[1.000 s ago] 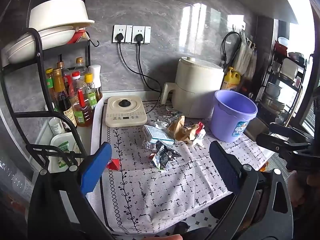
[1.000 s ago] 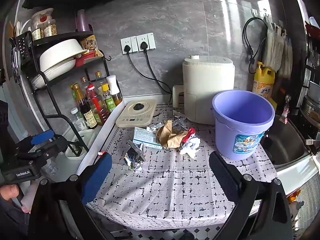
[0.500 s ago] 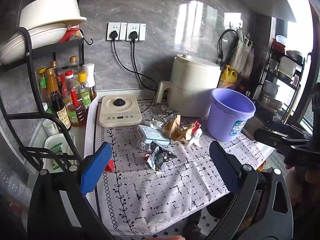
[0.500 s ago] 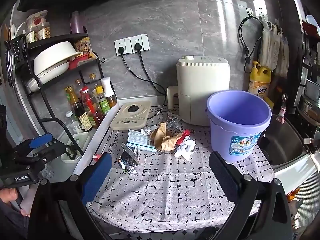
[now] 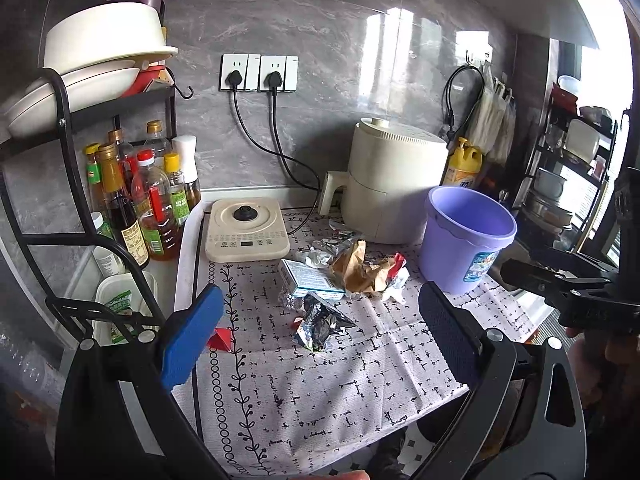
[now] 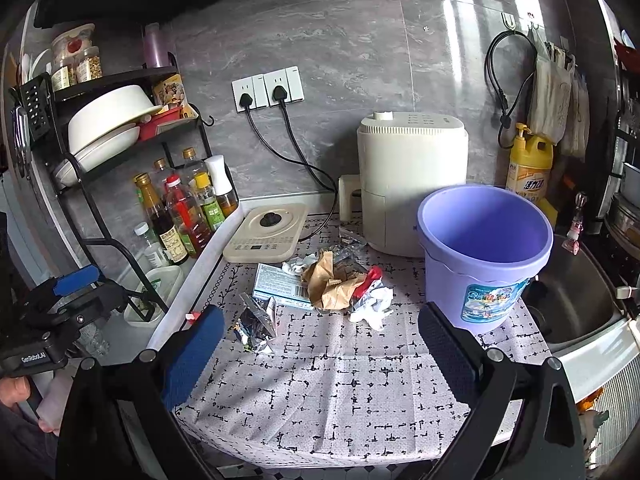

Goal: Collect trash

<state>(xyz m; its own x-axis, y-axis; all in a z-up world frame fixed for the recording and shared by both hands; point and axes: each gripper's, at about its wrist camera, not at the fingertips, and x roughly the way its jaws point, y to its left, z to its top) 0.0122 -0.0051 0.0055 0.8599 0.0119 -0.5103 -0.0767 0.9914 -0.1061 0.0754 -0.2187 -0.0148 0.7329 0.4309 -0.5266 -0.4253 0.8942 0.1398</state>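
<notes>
Nearest the cameras, the left tool hangs with its two fingers spread wide and nothing between them, above the near edge of the tabletop, which is covered by a patterned cloth. The right tool is likewise spread apart and empty over the same cloth. Just past the fingers lies a crumpled foil wrapper, with a small red scrap to its left near the cloth's border. Farther in sits the main heap of trash: a flat carton, crumpled brown paper and white tissue, touching one another. To the right of the heap stands an upright purple bucket, empty inside. Behind are a cream hot plate, a cream air fryer and bottles on a rack against the grey wall.
</notes>
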